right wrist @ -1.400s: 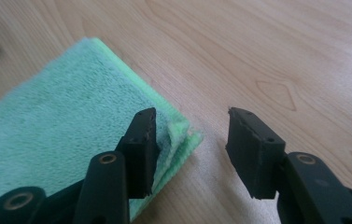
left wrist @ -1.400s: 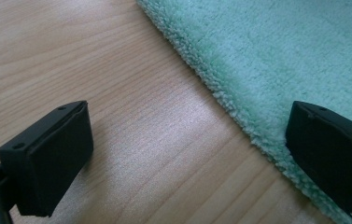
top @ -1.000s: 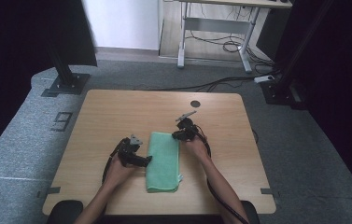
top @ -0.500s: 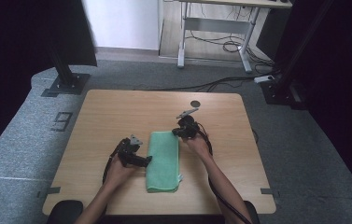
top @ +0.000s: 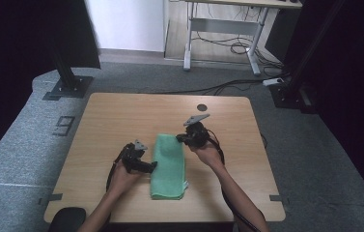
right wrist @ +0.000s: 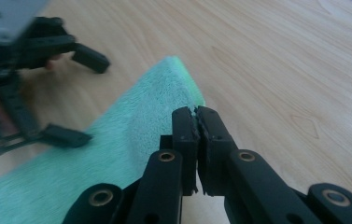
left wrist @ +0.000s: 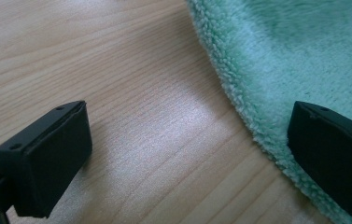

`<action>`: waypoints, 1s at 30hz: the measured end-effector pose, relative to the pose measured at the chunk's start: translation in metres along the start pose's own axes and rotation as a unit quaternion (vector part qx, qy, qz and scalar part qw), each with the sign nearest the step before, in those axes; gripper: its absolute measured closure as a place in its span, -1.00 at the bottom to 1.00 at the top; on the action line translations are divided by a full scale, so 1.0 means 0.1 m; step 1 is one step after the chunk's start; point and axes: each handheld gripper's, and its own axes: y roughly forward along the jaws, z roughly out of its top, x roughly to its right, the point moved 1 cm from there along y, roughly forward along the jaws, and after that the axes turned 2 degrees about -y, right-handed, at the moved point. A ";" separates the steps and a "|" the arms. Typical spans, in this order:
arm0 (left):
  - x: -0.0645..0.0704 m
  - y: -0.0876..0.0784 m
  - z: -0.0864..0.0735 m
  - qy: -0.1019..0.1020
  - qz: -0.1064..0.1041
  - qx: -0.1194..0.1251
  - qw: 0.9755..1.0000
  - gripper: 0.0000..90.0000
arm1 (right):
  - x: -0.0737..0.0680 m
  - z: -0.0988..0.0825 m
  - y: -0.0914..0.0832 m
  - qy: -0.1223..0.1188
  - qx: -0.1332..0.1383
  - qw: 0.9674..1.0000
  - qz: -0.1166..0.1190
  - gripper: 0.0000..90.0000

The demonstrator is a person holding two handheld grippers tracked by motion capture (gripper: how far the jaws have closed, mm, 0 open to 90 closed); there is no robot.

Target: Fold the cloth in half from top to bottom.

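On the wooden table (top: 121, 116), near the middle of its front half, a green towel (top: 169, 166) lies folded into a long strip that runs from the person's side toward the far side. Compared with the picture of one second ago, the towel lies in the same place and with the same shape. The left hand-held gripper (top: 143, 166) rests low at the left long edge of the towel and has not moved; its jaws stand wide apart, one over the bare wood and one over the fluffy border of the towel (left wrist: 304, 56), and nothing is gripped. The right hand-held gripper (top: 183, 138) has changed: it was close to the far right corner of the towel, and now it is raised a little. Its jaws are pressed together, and I see no cloth between them.
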 end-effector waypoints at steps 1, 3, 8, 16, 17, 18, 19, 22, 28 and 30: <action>0.00 0.00 0.00 0.000 0.000 0.000 1.000 -0.99 | -0.03 0.00 -0.03 -0.004 0.001 1.000 0.003 0.91; 0.00 0.00 0.00 0.000 0.000 -0.001 1.000 -1.00 | -0.10 -0.02 -0.09 -0.010 0.004 1.000 0.008 0.91; 0.00 0.00 0.00 -0.001 0.001 0.000 1.000 -1.00 | -0.30 -0.06 -0.21 -0.028 0.009 0.999 0.021 0.91; 0.04 -0.06 0.01 0.017 0.011 0.000 1.000 -0.94 | -0.54 -0.14 -0.35 -0.052 0.015 0.998 0.032 0.91; 0.08 -0.10 0.02 0.028 0.017 0.002 0.999 -0.93 | -0.55 -0.14 -0.35 -0.053 0.016 0.998 0.032 0.91; 0.11 -0.14 0.03 0.037 0.017 0.005 0.999 -0.92 | -0.56 -0.15 -0.35 -0.054 0.016 0.998 0.033 0.91; 0.14 -0.18 0.03 0.041 0.015 0.007 0.999 -0.92 | -0.57 -0.16 -0.34 -0.054 0.016 0.998 0.033 0.91; 0.18 -0.20 0.01 0.047 0.022 0.001 0.999 -0.91 | -0.58 -0.17 -0.33 -0.054 0.014 0.998 0.034 0.91; 0.05 -0.09 -0.05 0.005 0.005 -0.014 1.000 -0.98 | -0.64 -0.20 -0.36 -0.058 0.017 0.997 0.039 0.91; 0.04 -0.08 -0.06 0.000 0.001 -0.013 1.000 -0.98 | -0.66 -0.21 -0.39 -0.060 0.017 0.997 0.041 0.91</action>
